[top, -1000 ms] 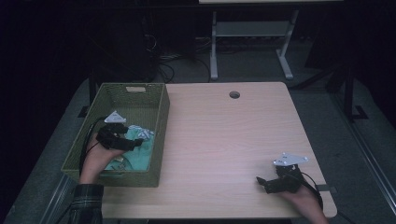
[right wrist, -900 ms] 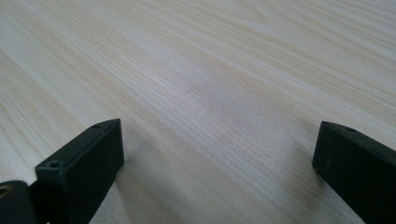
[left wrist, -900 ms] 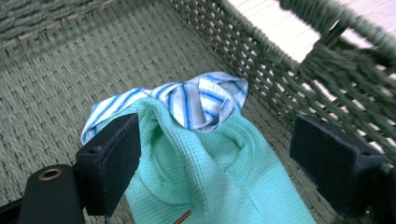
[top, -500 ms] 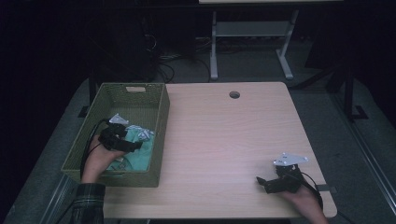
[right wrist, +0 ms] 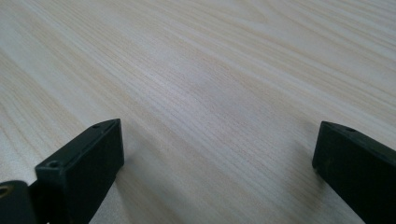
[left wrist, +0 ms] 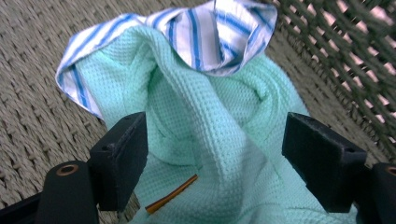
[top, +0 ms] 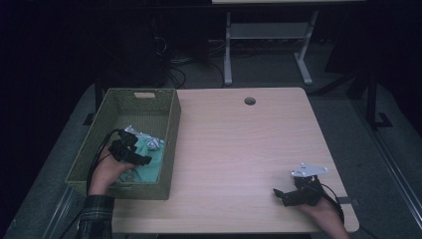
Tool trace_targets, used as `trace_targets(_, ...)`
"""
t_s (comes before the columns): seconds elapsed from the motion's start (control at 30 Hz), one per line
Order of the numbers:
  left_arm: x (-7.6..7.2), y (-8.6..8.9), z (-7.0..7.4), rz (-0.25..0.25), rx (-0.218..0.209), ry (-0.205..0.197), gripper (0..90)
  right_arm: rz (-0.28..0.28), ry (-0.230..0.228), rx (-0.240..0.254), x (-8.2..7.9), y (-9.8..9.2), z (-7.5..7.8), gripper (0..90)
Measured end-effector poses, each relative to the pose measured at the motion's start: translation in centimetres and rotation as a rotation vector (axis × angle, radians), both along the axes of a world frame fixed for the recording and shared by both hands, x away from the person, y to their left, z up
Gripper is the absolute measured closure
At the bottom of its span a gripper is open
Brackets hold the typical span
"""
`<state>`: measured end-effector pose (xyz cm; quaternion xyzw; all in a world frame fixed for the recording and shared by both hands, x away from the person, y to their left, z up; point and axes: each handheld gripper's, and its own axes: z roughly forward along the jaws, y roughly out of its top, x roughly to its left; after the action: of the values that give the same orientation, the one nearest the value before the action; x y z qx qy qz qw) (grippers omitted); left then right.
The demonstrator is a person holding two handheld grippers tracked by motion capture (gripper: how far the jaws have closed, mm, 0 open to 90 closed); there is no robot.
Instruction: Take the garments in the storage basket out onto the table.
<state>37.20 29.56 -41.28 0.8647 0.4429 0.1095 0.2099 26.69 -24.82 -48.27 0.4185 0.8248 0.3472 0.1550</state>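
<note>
High view: we see the left gripper (top: 142, 158) down inside the green woven basket (top: 168, 124) at the table's left edge, over a mint green cloth (top: 149, 167) lying on the basket floor; a blue-striped white cloth (top: 133, 131) lies just beyond it; the right gripper (top: 279, 194) rests low over the bare wooden table (top: 239, 144) near the front right corner, well apart from the basket.

Left gripper view: we note the jaws spread either side of the mint cloth's raised fold (left wrist: 210, 140); they have just been closing; the fold is between them, the pads not yet pressing on it; the striped cloth (left wrist: 219, 37) drapes over the top of the fold.

Right gripper view: jaws spread wide over bare tabletop (right wrist: 210, 93), nothing between them.
</note>
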Motion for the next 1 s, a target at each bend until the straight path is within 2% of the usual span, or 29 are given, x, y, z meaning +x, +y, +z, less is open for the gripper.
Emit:
trace_targets(0.2,0.1,-0.1,-0.4,0.008,0.032,0.042,24.2,0.0,0.0,0.0,0.0,0.0,0.0,1.5)
trace_targets(0.33,0.2,-0.1,-0.5,0.013,0.038,0.07,29.9,0.0,0.0,0.0,0.0,0.0,0.0,1.5)
trace_targets(0.47,0.3,-0.1,-0.5,0.008,0.035,0.102,42.5,0.0,0.0,0.0,0.0,0.0,0.0,1.5)
trace_targets(0.5,0.3,-0.1,-0.5,0.004,0.033,0.108,51.0,0.0,0.0,0.0,0.0,0.0,0.0,1.5)
trace_targets(0.53,0.2,-0.1,-0.5,0.001,0.031,0.113,51.0,0.0,0.0,0.0,0.0,0.0,0.0,1.5)
trace_targets(0.57,0.3,-0.1,-0.5,-0.002,0.031,0.117,60.0,0.0,0.0,0.0,0.0,0.0,0.0,1.6)
trace_targets(0.6,0.2,-0.1,-0.5,-0.003,0.029,0.12,60.0,0.0,0.0,0.0,0.0,0.0,0.0,1.6)
trace_targets(0.77,0.2,-0.1,-0.2,-0.002,0.013,0.12,80.0,0.0,0.001,0.001,0.0,0.0,0.0,1.5)
trace_targets(0.87,0.2,0.1,0.1,-0.005,-0.008,0.1,82.8,0.0,0.001,0.001,0.0,0.0,0.0,1.5)
trace_targets(1.0,0.0,0.5,0.8,-0.003,-0.066,0.059,83.7,0.0,0.001,0.001,0.0,0.0,0.0,1.6)
